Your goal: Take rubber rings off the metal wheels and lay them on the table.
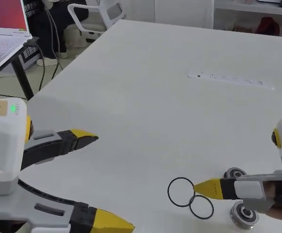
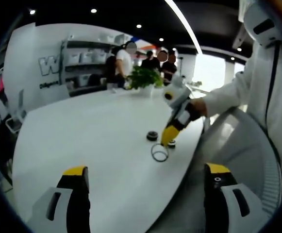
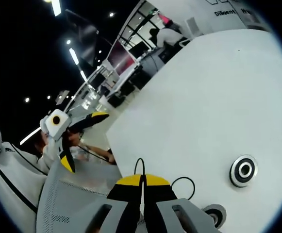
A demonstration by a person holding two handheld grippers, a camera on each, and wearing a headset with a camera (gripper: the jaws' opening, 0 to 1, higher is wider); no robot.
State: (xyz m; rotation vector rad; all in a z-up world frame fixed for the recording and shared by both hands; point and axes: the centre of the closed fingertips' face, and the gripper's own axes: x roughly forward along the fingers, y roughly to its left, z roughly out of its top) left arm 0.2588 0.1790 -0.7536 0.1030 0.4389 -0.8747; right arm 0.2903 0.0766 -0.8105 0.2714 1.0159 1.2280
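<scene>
Right gripper (image 1: 197, 187) pinches a rubber ring (image 1: 169, 191) shut-jawed — left gripper (image 1: 112, 182) gapes wide, empty.

rings (image 1: 181, 191) on table (image 1: 145, 97) | wheels (image 1: 244, 214) just right of them | power strip (image 1: 230, 79) well behind

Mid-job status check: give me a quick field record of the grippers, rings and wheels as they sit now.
left hand-held gripper: open, holding nothing
right hand-held gripper: shut, tip where the two rings meet; unclear whether it pinches one
rubber rings: two, lying on the table, edges meeting
metal wheels: two, beside the right gripper
power strip: farther back
</scene>
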